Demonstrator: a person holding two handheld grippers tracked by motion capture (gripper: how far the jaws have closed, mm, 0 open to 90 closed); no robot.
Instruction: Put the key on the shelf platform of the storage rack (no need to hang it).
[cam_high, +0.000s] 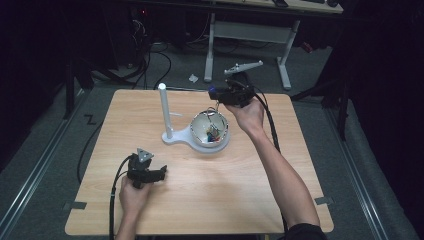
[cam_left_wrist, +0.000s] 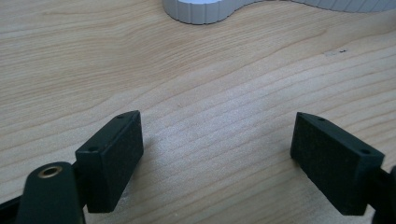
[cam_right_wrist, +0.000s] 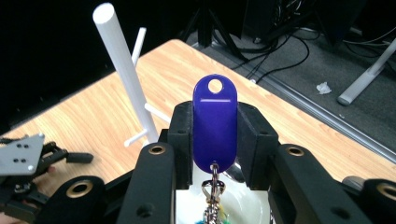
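**One tag, one bowl, one stand**

On the wooden table (cam_high: 210, 190) sits one bowl (cam_high: 200, 131) on a white stand (cam_high: 172, 136) with one upright post (cam_right_wrist: 122, 60). The right gripper (cam_right_wrist: 215, 140) clamps one purple key tag (cam_right_wrist: 215, 121) above the bowl. The left gripper (cam_left_wrist: 217, 158) rests gaping, nothing between its jaws.

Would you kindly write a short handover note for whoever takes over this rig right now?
Right gripper: shut on a blue key tag, its metal chain dangling, held above the bowl beside the white peg stand.
Left gripper: open, holding nothing, low over the wooden table near its front left.
Done: one tag is lifted out of the bowl.
Left: probably hang the tag by its hole on one of the stand's side pegs; more coloured tags still lie in the bowl.
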